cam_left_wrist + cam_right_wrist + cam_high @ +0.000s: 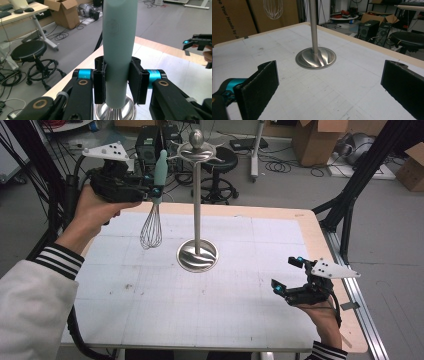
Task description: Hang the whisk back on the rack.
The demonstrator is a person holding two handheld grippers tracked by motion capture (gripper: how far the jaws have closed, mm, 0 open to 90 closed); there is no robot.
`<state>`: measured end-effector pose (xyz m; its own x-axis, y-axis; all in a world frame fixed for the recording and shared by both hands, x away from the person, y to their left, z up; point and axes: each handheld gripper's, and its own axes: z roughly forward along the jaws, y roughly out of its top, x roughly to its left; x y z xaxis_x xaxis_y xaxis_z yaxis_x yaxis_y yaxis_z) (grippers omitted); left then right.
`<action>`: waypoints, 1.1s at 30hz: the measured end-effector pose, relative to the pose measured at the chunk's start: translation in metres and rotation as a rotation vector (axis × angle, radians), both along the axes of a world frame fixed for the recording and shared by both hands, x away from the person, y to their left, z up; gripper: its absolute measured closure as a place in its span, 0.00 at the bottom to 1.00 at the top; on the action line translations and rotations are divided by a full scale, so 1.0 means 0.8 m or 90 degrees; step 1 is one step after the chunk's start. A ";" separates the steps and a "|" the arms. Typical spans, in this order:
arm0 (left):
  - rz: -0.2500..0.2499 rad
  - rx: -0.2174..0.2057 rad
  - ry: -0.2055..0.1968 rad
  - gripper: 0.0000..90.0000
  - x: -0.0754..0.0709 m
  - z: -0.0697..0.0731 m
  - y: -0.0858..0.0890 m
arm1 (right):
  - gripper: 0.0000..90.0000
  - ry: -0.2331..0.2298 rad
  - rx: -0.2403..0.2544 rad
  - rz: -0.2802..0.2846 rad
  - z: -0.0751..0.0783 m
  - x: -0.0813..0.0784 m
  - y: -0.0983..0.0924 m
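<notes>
Left tongs (117, 86) clench whisk (152, 220), handle top cropped; right tongs (290, 275) released.

In the left gripper view the top edge is cutting off the whisk's (119, 50) pale green handle, the pads (99, 82) are covering part of its sides, and the bottom edge is trimming its wires at six o'clock. In the right gripper view the top edge is clipping the wire head at eleven o'clock and the stand's (315, 58) pole at twelve o'clock. The right gripper's (329, 87) pads are running off the bottom edge.
</notes>
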<state>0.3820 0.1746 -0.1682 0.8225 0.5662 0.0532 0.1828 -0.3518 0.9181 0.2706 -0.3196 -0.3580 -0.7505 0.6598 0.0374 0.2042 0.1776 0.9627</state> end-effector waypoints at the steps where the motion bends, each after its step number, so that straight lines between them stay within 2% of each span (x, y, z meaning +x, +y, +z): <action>1: -0.001 -0.001 0.003 0.76 0.001 0.000 0.000 | 0.00 0.000 0.000 -0.001 0.000 0.000 0.000; 3: -0.003 0.000 0.009 0.76 0.002 -0.001 -0.001 | 0.00 0.001 0.001 0.000 0.000 0.000 0.000; 12: -0.002 0.005 0.009 0.76 0.003 -0.001 -0.014 | 0.00 0.002 0.001 0.000 0.000 0.000 0.000; 17: 0.006 0.002 0.017 0.76 0.006 -0.002 -0.021 | 0.00 0.002 -0.001 -0.001 0.000 0.000 0.000; 19: 0.012 0.011 0.017 0.76 0.007 -0.003 -0.025 | 0.00 0.002 0.000 -0.002 0.000 0.000 0.000; 23: 0.018 0.006 0.022 0.76 0.007 -0.004 -0.027 | 0.00 0.004 0.002 -0.002 0.000 -0.001 0.000; 25: 0.021 0.014 0.025 0.76 0.008 -0.005 -0.030 | 0.00 0.006 0.002 -0.004 -0.001 -0.001 -0.001; 33: 0.025 0.007 0.027 0.76 0.012 -0.008 -0.035 | 0.00 0.005 0.002 -0.002 -0.001 -0.001 -0.002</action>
